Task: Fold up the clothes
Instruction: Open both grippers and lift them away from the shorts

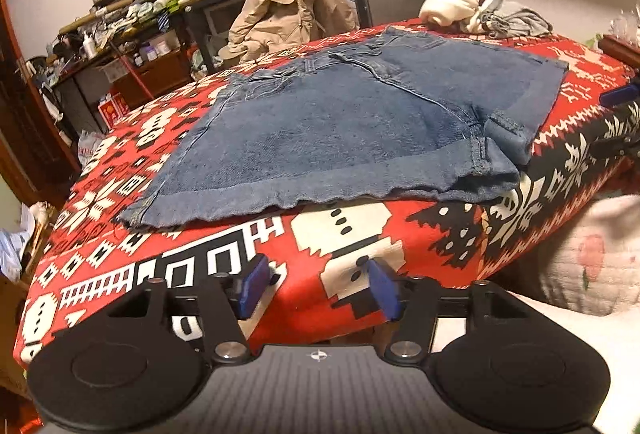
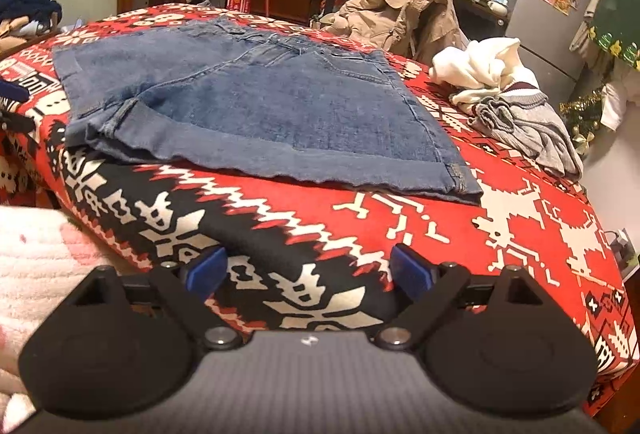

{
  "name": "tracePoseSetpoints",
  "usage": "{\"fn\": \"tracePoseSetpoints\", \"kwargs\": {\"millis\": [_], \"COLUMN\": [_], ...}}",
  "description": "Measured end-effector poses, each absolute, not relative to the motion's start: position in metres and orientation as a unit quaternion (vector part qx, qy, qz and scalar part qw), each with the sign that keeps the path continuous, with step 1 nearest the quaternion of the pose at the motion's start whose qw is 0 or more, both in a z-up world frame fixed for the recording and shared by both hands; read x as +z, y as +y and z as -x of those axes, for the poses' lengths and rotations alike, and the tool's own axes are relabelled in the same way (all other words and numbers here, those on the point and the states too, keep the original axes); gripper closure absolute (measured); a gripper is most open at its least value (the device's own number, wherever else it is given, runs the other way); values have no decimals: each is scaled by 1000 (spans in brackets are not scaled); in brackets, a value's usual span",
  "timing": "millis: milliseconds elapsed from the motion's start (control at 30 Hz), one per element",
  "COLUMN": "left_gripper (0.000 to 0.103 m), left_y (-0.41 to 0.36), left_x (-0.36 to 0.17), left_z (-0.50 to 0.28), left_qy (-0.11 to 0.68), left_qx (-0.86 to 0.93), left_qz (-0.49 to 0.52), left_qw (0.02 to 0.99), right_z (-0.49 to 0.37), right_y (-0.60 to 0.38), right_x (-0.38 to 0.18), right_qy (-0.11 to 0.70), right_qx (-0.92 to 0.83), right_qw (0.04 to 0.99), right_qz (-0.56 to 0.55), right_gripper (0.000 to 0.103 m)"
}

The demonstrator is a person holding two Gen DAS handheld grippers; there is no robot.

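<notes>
Blue denim shorts (image 1: 352,122), red, black and white patterned blanket (image 1: 360,242), cream and grey clothes (image 2: 504,90), beige jacket (image 1: 288,2)

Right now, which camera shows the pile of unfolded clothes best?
The right wrist view. The pile lies close and unblocked there, so the white top and the grey knit beside it are easy to tell apart. In the left wrist view the pile sits small at the far edge, beyond the shorts.

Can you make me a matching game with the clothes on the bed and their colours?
Things:
1. denim shorts
2. crumpled sweater
3. jacket
4. blanket

Colours:
A. beige
B. red, black and white
C. blue
D. white

Pairs: 1-C, 2-D, 3-A, 4-B
</notes>
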State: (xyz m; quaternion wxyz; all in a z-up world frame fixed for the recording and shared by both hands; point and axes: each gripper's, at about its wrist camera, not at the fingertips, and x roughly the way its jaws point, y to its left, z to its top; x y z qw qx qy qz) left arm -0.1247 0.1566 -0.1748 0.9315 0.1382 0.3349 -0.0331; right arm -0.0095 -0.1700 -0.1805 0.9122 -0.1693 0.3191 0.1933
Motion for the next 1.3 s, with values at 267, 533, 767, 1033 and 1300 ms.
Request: {"fn": "tracePoseSetpoints", "kwargs": {"millis": [267, 533, 767, 1033, 1300], "left_gripper": [45, 40, 33, 33, 33], "left_y": [163, 165, 168, 173, 185], "left_x": [-176, -178, -178, -180, -183], "left_z": [127, 126, 119, 104, 68], "left_qy": [333, 324, 323, 321, 319], "left_qx": [-18, -23, -31, -23, -10], "left_qz": [-138, -122, -111, -106, -102], "left_qw": [932, 938, 939, 941, 942], "right_z": [6, 7, 5, 0, -10], "right_y": [-183, -186, -188, -185, -179], "right_x": [-174, -174, -175, -177, -178], "right_qy": [327, 327, 326, 322, 318], "right_qx": [196, 193, 195, 193, 204], "right_qw": [917, 919, 919, 921, 920], "right_qz": [115, 107, 103, 101, 105], "right_gripper": [12, 8, 3, 3, 3]}}
